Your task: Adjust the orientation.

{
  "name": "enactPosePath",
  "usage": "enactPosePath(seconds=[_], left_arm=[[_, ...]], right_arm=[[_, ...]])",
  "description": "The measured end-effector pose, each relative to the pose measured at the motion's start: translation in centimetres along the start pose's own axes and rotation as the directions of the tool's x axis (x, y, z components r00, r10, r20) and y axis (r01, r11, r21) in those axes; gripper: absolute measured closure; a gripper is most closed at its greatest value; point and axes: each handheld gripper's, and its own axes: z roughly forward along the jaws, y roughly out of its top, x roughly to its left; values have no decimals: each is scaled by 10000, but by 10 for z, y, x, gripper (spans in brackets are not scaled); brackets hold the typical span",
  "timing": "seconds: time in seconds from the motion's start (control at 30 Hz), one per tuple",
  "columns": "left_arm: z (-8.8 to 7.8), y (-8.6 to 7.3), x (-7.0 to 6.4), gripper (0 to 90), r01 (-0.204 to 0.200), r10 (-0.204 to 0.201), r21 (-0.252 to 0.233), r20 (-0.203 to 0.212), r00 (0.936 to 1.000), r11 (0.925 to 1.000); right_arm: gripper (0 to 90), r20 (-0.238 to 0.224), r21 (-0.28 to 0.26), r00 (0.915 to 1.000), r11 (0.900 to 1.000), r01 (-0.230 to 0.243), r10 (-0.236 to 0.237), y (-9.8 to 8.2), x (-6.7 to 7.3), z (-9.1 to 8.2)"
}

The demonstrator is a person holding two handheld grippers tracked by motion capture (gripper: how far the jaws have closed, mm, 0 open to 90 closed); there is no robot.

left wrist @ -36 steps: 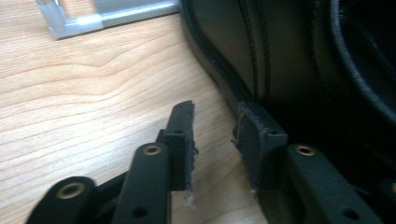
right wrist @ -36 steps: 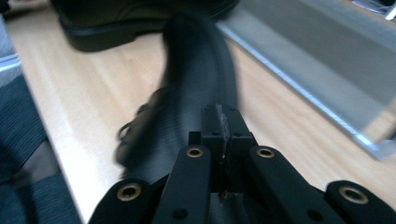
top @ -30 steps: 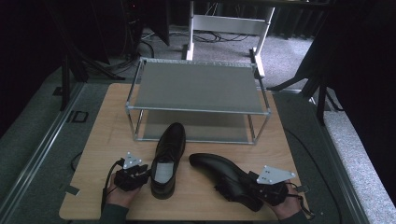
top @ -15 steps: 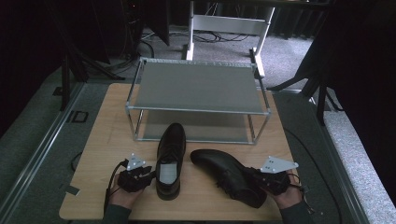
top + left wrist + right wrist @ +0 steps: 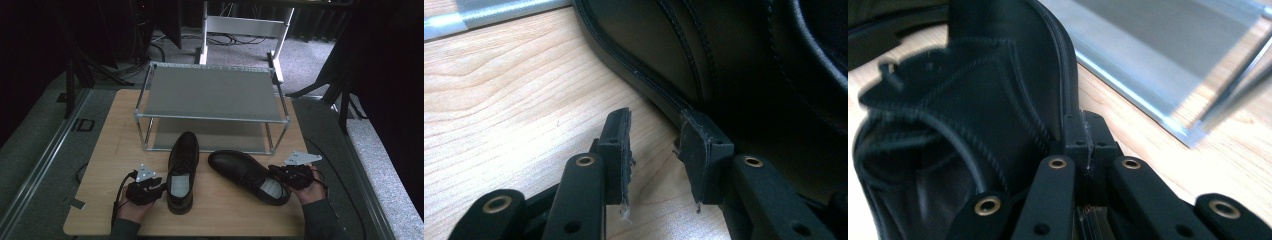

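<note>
Fingers [image 5: 618, 145] of the left gripper [image 5: 145, 187] are standing narrowly apart with nothing between them; its jaws have just been opening beside the left shoe [image 5: 181, 170], which is lying toe toward twelve o'clock on the table [image 5: 115, 150], touching no pad. That reads as a release: this shoe looks to be set down for now. Pads of the right gripper [image 5: 1088, 137] are pressing together at the heel edge of the right shoe [image 5: 247, 175], seemingly pinching its thin rim. Compared with a second ago, that shoe is sitting further toward three o'clock, its heel swung along with the right hand [image 5: 307, 187]. Judging by this, the right shoe is being repositioned in front of the rack [image 5: 210, 92], probably for lifting onto a shelf.
</note>
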Motion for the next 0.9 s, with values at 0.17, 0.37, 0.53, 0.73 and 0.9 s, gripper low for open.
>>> enactPosePath(seconds=[0.17, 0.37, 0.53, 0.73, 0.9], left_arm=[[0, 0, 0, 650, 8, -8, -26, -5, 10000, 10000], [0, -1, 1, 639, 22, -22, -35, -25, 10000, 10000], [1, 0, 1, 630, 54, -54, -38, -46, 10000, 10000], [2, 0, 2, 620, 138, -138, -54, -122, 9998, 9999], [2, 1, 5, 607, 190, -193, -139, -173, 9997, 9997]], right_arm=[[900, -155, -20, 9995, 9996, -280, 279, -6, -9, -1], [900, 164, -198, 9973, 9973, -712, 715, -13, -19, -7], [900, 603, -636, 9918, 9920, -1091, 1130, -15, -29, -23], [780, 359, -839, 9960, 9934, -784, 816, -13, -26, -31], [669, 91, -503, 9995, 9983, -295, 300, -10, -22, -23]])
